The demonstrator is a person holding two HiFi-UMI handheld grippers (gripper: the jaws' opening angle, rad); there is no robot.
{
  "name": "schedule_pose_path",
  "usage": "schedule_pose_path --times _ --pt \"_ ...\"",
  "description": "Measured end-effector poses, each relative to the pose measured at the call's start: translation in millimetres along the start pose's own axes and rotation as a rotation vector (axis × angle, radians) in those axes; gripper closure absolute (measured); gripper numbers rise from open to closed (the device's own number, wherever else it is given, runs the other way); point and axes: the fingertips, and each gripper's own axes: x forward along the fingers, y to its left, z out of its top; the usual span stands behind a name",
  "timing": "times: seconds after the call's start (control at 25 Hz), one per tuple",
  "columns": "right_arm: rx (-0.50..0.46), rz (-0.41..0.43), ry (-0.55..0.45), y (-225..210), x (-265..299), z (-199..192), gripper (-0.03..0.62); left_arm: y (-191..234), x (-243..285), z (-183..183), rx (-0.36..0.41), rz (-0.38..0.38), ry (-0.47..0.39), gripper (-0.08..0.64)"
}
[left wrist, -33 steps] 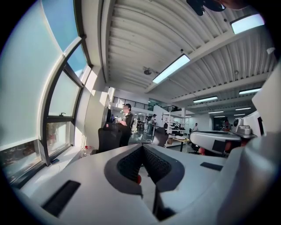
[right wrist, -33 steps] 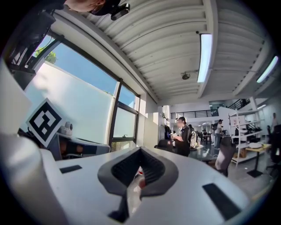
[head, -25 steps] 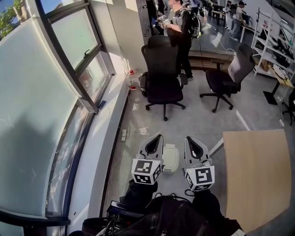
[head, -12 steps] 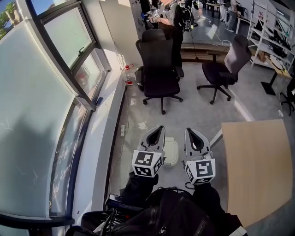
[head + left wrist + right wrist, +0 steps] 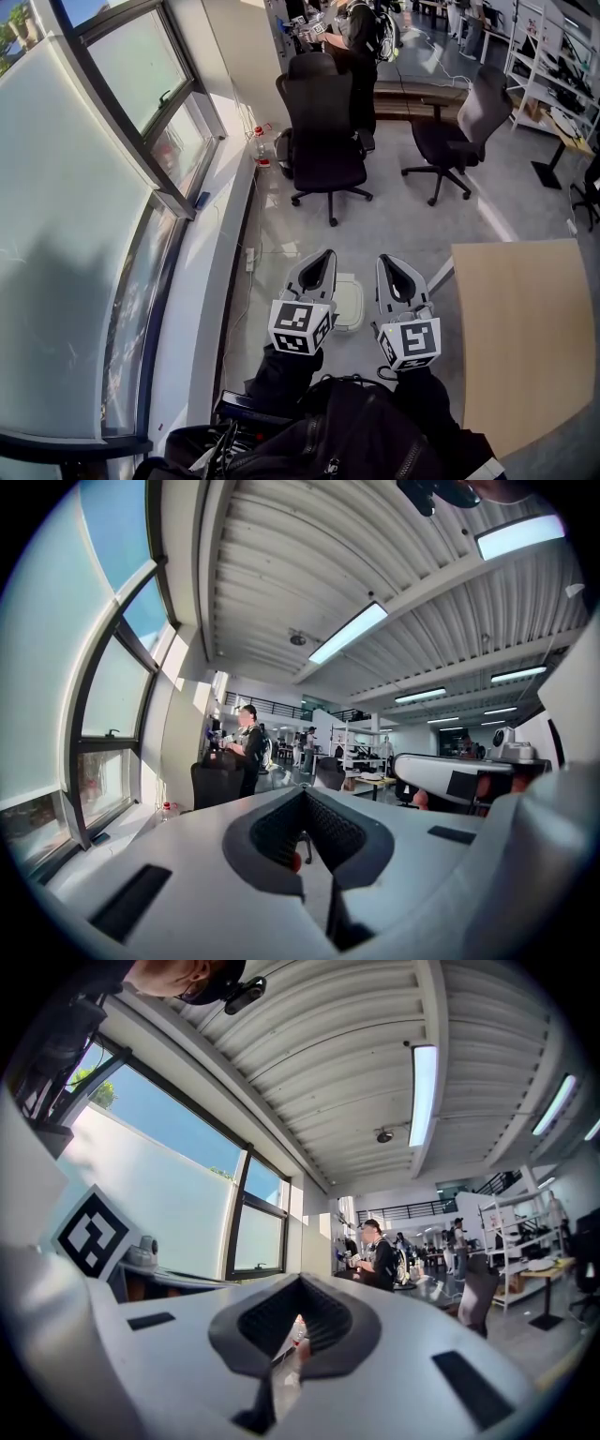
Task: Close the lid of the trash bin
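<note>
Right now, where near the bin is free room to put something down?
The table at the right is bare. The floor between the bin and the chairs is open. By the window it is crowded: a bottle and a power strip.

Bright daylight is streaming through the window (image 5: 80,234), glaring off the floor (image 5: 281,225) beside it, while fisheye distortion is bending the frame edges and darkening the gripper views' corners.

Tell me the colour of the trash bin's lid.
Off-white. The trash bin lid shows best in the head view.
</note>
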Motion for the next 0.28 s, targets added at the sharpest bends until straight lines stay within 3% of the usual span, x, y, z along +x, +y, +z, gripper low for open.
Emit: schedule_pose_path --times 0.28 --pt "0.005 -0.003 -0.009 0.5 2.0 1.4 0.588 3.6 0.4 0.0 -0.009 0.000 0.003 0.558"
